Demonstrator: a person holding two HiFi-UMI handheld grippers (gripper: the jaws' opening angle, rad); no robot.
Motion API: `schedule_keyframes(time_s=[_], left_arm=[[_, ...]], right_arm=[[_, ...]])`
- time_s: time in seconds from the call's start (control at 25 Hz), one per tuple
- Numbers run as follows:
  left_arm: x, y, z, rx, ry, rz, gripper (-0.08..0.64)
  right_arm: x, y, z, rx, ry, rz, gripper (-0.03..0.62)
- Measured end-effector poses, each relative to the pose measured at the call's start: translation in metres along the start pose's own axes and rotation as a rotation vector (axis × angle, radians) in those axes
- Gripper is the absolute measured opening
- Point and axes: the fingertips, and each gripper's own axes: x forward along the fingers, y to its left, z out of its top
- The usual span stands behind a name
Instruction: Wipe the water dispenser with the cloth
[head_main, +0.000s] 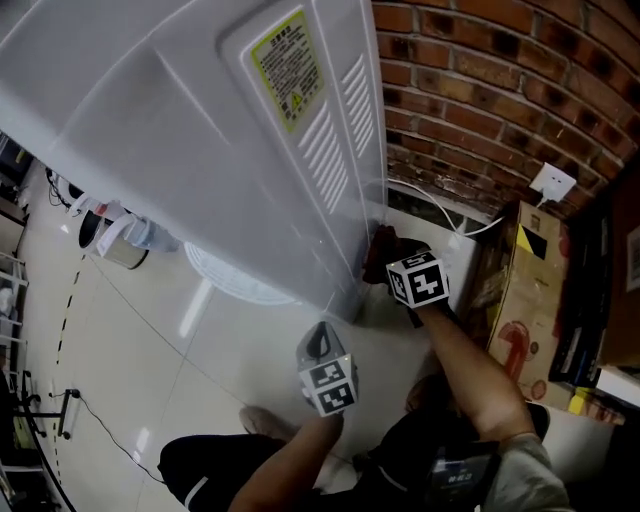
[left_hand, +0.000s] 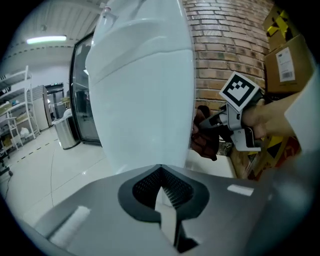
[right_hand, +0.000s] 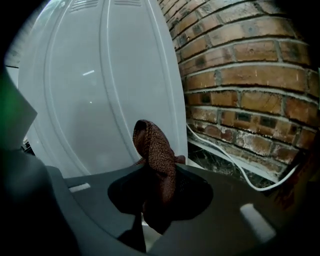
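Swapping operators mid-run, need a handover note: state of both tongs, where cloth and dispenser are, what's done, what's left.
Left tongs: shut, empty, in front of the water dispenser.
Right tongs: shut on the brown cloth, low at the dispenser's corner nearest the brick wall; contact with the panel unclear.
Done: cloth is gripped and at the dispenser. How much is already wiped cannot be told.
Left: probably wipe the panels with the cloth.
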Motion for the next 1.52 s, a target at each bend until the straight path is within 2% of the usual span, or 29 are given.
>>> schedule_keyframes(time_s=[0.28,0.44,0.6,0.76,0.92,1.04,1.16,1.32,1.52], left_arm=[[0.026,0.0,-0.024,-0.006,0.076,0.012,0.0],[0.032,0.0,-0.026,-0.009,0.071,0.039,0.0],[0.033,-0.002,-0.027,-0.015,0.074,0.041,0.0],[0.019,0.005,-0.02,-0.014,0.086,0.057,0.0],[-0.007,0.005,0.02,-0.014,0.044,0.07,0.0],[-0.039,-0.014,0.065,0.009,-0.015,0.026,0.0],[-0.08,-0.039,0.107,0.004,-0.077,-0.041,0.0],[-0.135,-0.07,0.183,0.003,-0.205,-0.121,0.0],[-0.19,-0.084,0.264,0.012,-0.32,-0.148,0.0]], right_arm=[[0.032,-0.01,-0.049,0.033,0.104,-0.02,0.1],[0.047,-0.017,-0.065,0.047,0.135,-0.029,0.1],[0.049,-0.02,-0.068,0.054,0.141,-0.034,0.1],[0.027,-0.014,-0.056,0.062,0.1,-0.027,0.1],[-0.021,-0.023,0.0,0.068,-0.026,-0.058,0.101],[-0.07,-0.025,0.064,0.048,-0.158,-0.067,0.101],[-0.133,-0.014,0.128,-0.004,-0.285,-0.062,0.101],[-0.211,0.009,0.204,-0.106,-0.421,-0.046,0.101],[-0.283,0.028,0.29,-0.212,-0.555,-0.043,0.101]])
